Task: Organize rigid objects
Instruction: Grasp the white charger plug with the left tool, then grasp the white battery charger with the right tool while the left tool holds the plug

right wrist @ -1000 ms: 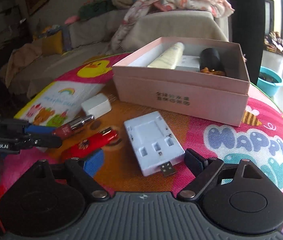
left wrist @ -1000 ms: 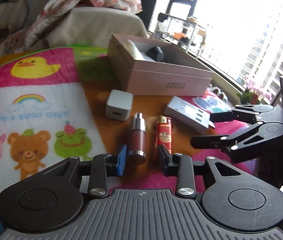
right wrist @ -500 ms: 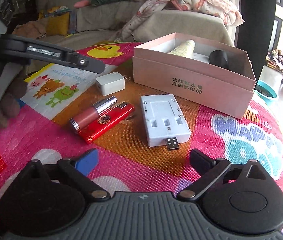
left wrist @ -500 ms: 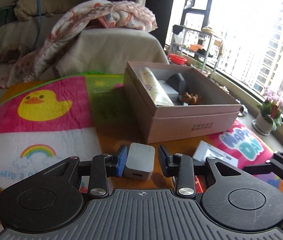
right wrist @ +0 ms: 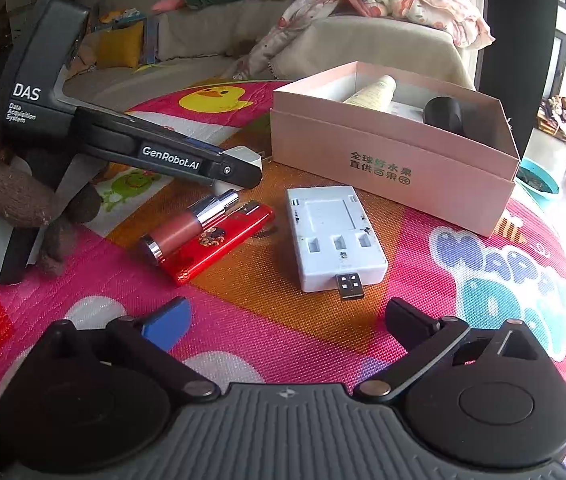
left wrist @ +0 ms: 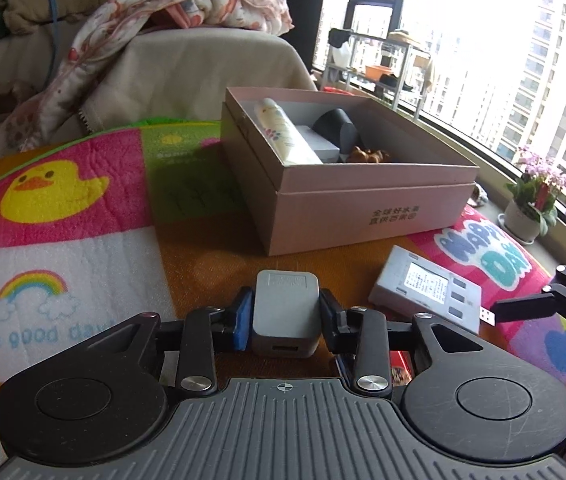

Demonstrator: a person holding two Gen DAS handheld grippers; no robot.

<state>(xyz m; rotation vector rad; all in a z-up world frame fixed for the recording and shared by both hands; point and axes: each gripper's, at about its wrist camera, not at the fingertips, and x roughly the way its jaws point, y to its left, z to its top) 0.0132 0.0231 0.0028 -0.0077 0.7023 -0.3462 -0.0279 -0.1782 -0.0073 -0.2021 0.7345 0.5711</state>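
Charger is held flat-sided in the left tongs above the desk, short of the box — judged light, rigid, slick; right tongs are opening wide, nothing between.

Left gripper clamped on a grey charger just in front of the pink box, with a white hub right of the charger, the right gripper tip beside the hub, and a tube inside the box.
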